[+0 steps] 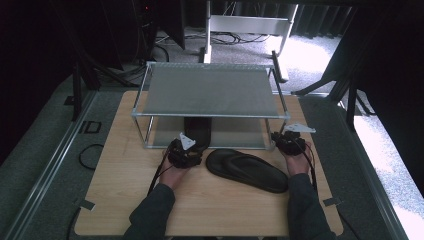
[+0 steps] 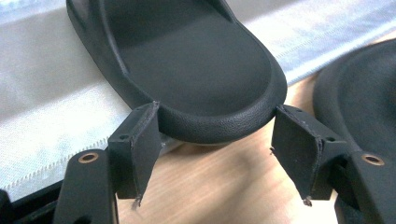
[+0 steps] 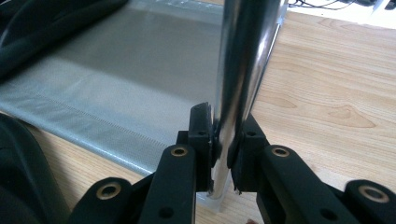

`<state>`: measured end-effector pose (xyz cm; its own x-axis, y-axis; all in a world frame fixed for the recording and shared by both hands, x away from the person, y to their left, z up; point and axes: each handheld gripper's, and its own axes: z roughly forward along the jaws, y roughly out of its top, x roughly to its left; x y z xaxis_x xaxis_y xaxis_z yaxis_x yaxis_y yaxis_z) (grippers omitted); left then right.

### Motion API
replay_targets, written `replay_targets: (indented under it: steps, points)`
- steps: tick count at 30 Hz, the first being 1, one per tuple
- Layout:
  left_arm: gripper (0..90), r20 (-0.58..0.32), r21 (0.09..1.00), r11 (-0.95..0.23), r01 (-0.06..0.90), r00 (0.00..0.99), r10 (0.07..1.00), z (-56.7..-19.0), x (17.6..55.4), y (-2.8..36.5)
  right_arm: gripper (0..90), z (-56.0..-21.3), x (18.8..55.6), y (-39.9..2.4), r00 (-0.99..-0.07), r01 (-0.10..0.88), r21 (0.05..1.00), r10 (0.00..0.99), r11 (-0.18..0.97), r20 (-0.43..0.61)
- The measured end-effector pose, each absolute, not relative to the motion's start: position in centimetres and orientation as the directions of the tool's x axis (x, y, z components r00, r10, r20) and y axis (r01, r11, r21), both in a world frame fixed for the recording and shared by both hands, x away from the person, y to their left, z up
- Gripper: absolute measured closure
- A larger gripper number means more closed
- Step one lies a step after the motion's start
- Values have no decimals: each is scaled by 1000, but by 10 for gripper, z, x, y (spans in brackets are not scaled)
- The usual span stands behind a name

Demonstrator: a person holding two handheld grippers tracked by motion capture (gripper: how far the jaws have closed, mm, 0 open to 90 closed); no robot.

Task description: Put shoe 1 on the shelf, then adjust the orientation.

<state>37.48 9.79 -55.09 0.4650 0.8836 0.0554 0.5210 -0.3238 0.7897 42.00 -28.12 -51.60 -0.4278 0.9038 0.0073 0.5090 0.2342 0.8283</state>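
Observation:
A black sandal (image 1: 198, 130) (image 2: 187, 60) lies on the lower shelf (image 2: 42, 107) of a chrome-framed shoe rack (image 1: 210, 90), its heel sticking out over the shelf's front edge. My left gripper (image 1: 191, 145) (image 2: 219, 144) stands open, one jaw at each side of that heel, tips right at its rim. A second black sandal (image 1: 247, 169) (image 2: 364, 102) rests on the wooden table (image 1: 125, 190) between my hands. My right gripper (image 1: 286, 141) (image 3: 223, 154) is shut on the rack's front right chrome post (image 3: 240, 60), close to its foot.
The rack's grey upper shelf (image 1: 210, 105) overhangs the lower shelf (image 3: 130, 70). Bare wood lies to the right of the post (image 3: 327, 93) and along the table's front edge. Cables trail on the floor (image 1: 90, 155) to the left, and a white stand (image 1: 245, 25) is behind.

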Motion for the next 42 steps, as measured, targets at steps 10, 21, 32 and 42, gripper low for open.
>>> replay_targets:
  steps: [10,21,32,42]
  points:
    - [348,13,792,-285,540,452,892,-550,383,100,809,-516,424,-280,-416,515,826,909,230,7]
    - [304,-9,806,-249,537,432,902,-551,359,118,715,-516,423,-280,-409,528,820,912,220,18]
    - [293,-3,783,-255,567,414,910,-559,332,145,553,-512,397,-296,-386,541,821,921,184,48]
    - [293,14,783,-266,563,411,911,-560,324,141,534,-517,359,-290,-429,540,823,899,176,90]
